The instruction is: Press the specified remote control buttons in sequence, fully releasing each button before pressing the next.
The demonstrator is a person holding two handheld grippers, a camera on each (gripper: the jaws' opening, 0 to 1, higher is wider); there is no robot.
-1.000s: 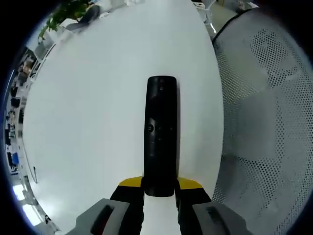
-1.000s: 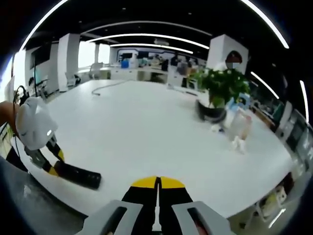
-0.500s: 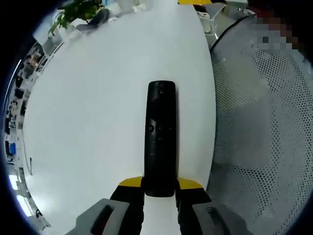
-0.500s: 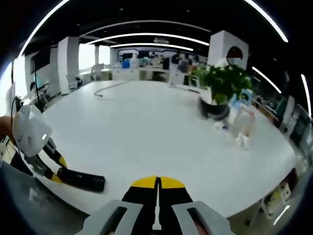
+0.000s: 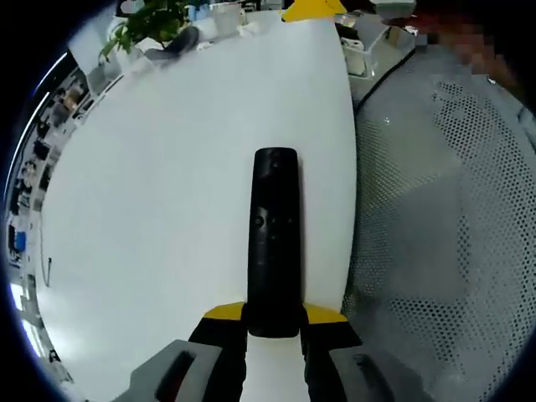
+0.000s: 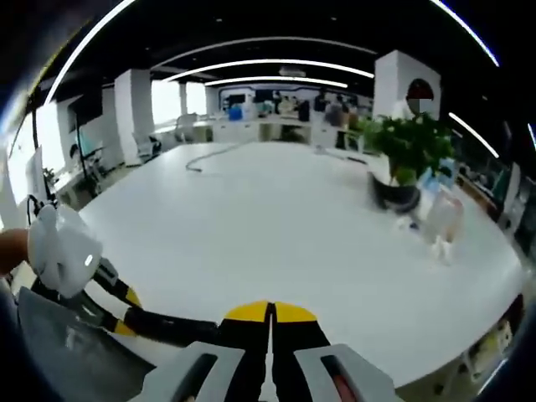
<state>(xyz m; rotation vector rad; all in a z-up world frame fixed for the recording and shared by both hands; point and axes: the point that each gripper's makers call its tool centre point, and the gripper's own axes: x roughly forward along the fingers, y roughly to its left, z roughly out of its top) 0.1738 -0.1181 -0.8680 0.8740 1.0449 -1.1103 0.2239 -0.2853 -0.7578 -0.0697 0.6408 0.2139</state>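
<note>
A long black remote control [image 5: 275,234] lies flat on the white table [image 5: 167,184], pointing away from me. My left gripper [image 5: 275,315] is shut on its near end, with the yellow-tipped jaws on either side. The yellow tip of my right gripper [image 5: 311,8] shows at the far table edge. In the right gripper view my right gripper [image 6: 270,322] is shut with nothing between its jaws, above the table. The left gripper [image 6: 113,295] holds the remote [image 6: 177,325] just left of it, and the remote's far end is hidden behind my right jaws.
A grey mesh chair [image 5: 452,218] stands right beside the table edge near the remote. A potted plant [image 6: 409,151] and clear bottles [image 6: 441,219] stand at the far right of the table [image 6: 276,226]. A cable [image 6: 201,157] lies at the far side.
The right gripper has moved closer to the remote, whose far end is now hidden behind its jaws. The right gripper's yellow tip has grown in the left view. The remote stays gripped.
</note>
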